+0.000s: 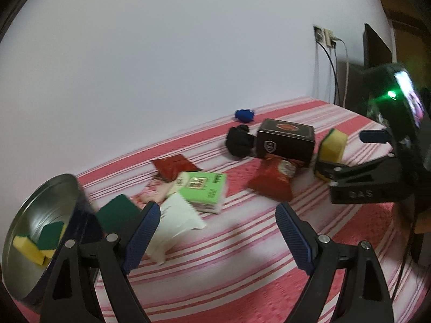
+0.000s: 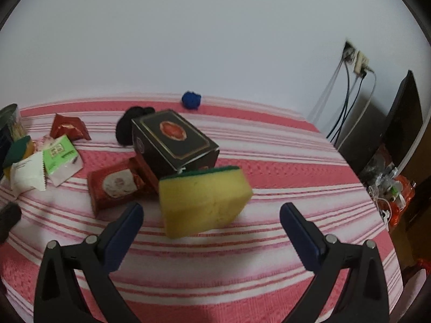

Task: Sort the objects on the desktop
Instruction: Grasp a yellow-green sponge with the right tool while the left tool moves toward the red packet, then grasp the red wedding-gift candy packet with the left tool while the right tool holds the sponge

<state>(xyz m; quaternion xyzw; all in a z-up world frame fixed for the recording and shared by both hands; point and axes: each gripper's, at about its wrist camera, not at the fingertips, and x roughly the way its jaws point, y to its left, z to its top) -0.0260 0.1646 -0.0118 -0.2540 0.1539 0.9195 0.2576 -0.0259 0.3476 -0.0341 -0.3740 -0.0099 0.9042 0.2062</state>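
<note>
A yellow sponge with a green scouring top (image 2: 204, 202) sits tilted near the middle of a red-and-white striped cloth (image 2: 242, 269). Just behind it is a black box with a red emblem (image 2: 175, 142), a red snack packet (image 2: 114, 185) at its left. Farther left lie a green packet (image 2: 60, 154) and a white packet (image 2: 28, 173). A metal tin (image 1: 40, 231) at far left holds sponges.

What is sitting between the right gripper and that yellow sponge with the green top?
Nothing visible. The yellow sponge with the green scouring top sits just ahead of the open right gripper, with only bare pink striped cloth between. The black box lies behind the sponge.
</note>
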